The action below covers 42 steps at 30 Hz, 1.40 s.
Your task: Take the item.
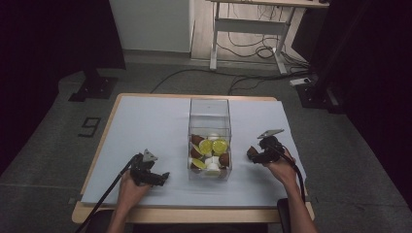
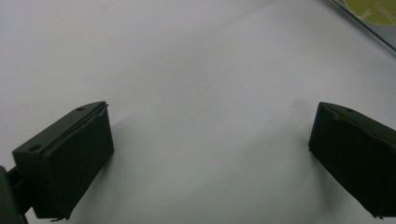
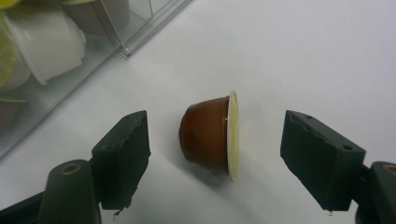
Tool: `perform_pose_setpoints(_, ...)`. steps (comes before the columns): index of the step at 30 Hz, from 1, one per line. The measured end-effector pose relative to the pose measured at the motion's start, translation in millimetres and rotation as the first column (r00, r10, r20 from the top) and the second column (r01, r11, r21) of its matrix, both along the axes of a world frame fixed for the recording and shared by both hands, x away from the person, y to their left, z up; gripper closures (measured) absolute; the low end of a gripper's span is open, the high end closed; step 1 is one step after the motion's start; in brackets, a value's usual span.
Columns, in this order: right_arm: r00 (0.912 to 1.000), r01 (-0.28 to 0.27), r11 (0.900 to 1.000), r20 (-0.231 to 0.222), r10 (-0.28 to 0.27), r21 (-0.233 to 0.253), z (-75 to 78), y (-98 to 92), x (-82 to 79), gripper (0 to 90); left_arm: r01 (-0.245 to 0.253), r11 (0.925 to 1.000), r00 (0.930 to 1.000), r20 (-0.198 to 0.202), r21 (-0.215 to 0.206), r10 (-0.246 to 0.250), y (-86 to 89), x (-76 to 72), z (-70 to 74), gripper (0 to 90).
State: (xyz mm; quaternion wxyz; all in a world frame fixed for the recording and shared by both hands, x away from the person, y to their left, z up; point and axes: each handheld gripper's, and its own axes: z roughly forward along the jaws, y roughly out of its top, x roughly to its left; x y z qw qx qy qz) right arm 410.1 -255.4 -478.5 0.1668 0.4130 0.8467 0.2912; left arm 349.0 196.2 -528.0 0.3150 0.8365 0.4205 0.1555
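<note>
High view: the clear box (image 1: 209,121) already held several capsules; one brown capsule (image 1: 251,152) lay outside at its 3 o'clock, by the right gripper (image 1: 257,154) — judged the last to load. The left gripper (image 1: 163,177) rested at 9 o'clock.

Left gripper view: jaws wide, empty; a yellow lid (image 2: 373,9) read "CAF…", partly cut off.

Right gripper view: jaws wide, flanking the capsule (image 3: 210,135) — untouched.
</note>
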Motion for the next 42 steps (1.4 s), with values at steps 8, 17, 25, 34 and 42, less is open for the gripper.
perform_pose_setpoints(8,0.9992,-0.02,0.998,0.035,0.018,0.051,7.7,0.0,-9.9,24.2,0.003,1.0,1.0,0.004,0.004,-0.003,-0.2,-0.9,0.5,0.2)
perform_pose_setpoints(17,0.9963,-0.052,0.994,0.073,0.045,0.096,14.3,2.8,-22.7,25.2,-0.011,0.9999,0.9999,-0.002,0.007,0.011,-1.3,-2.1,1.8,1.2)
perform_pose_setpoints(25,0.9923,-0.085,0.988,0.101,0.072,0.131,17.9,6.2,-31.9,25.3,0.018,0.9996,0.9998,0.0,-0.021,-0.018,-4.5,-5.4,8.7,0.0)
perform_pose_setpoints(34,0.9882,-0.12,0.981,0.114,0.103,0.152,17.8,13.3,-40.4,25.4,0.082,0.9944,0.9966,0.012,-0.067,-0.081,-11.9,-10.5,16.6,0.0)
perform_pose_setpoints(42,0.9827,-0.161,0.971,0.12,0.141,0.175,16.4,21.0,-51.9,25.8,0.156,0.982,0.9869,0.057,-0.106,-0.151,-22.6,-17.9,28.2,1.6)
